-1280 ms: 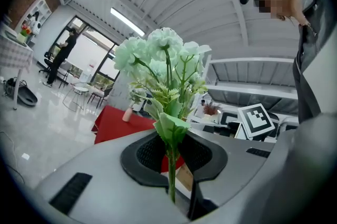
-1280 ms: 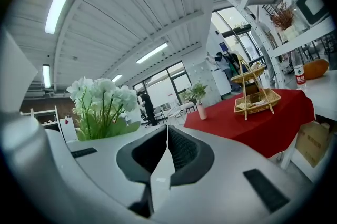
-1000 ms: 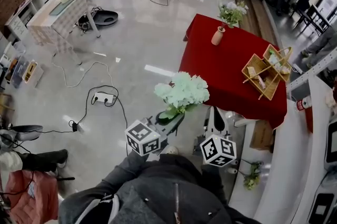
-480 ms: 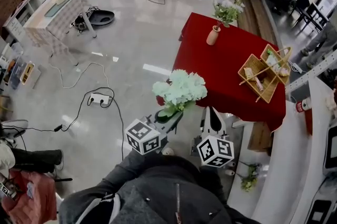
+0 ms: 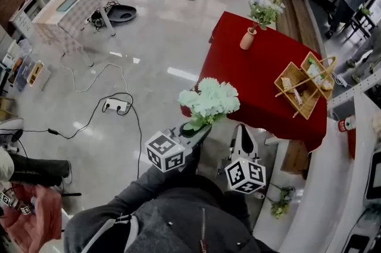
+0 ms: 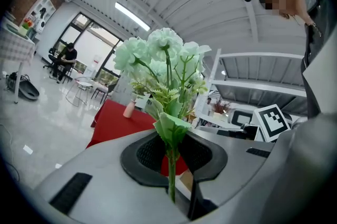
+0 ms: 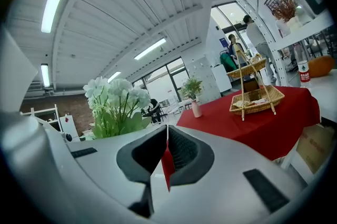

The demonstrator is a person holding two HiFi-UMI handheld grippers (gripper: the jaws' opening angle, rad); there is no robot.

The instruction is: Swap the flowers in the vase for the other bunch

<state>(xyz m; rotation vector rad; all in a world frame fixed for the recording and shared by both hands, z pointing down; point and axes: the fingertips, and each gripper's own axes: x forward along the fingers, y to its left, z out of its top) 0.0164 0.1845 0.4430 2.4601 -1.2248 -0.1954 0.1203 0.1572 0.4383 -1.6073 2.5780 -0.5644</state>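
Holding the pale green-white bunch (image 5: 209,100) by its lower stem, the left gripper (image 5: 199,130) has its jaws closed narrowly on that thin stalk, so the bunch stands upright with its long axis crossing the roughly level jaws and the blooms well above them. The right gripper (image 5: 243,136) is pressed fully shut with nothing between its pads. The vase (image 5: 247,39), a small pinkish bottle shape, stands upright near the far left corner of the red table (image 5: 262,85) and has the other flowers (image 5: 265,11) in it, so the swap looks to be at the approach stage, with the old stems not yet pulled. In the head view the vase lies ahead of both grippers and up and to the right of the carried bunch, well apart from it, with the near part of the red cloth between. The right gripper is on the table's side and somewhat nearer the vase, and being empty it is probably the one to lift the old stems straight up along the vase's upright axis. A wicker basket (image 5: 303,85) sits further right on the cloth, clear of that line.
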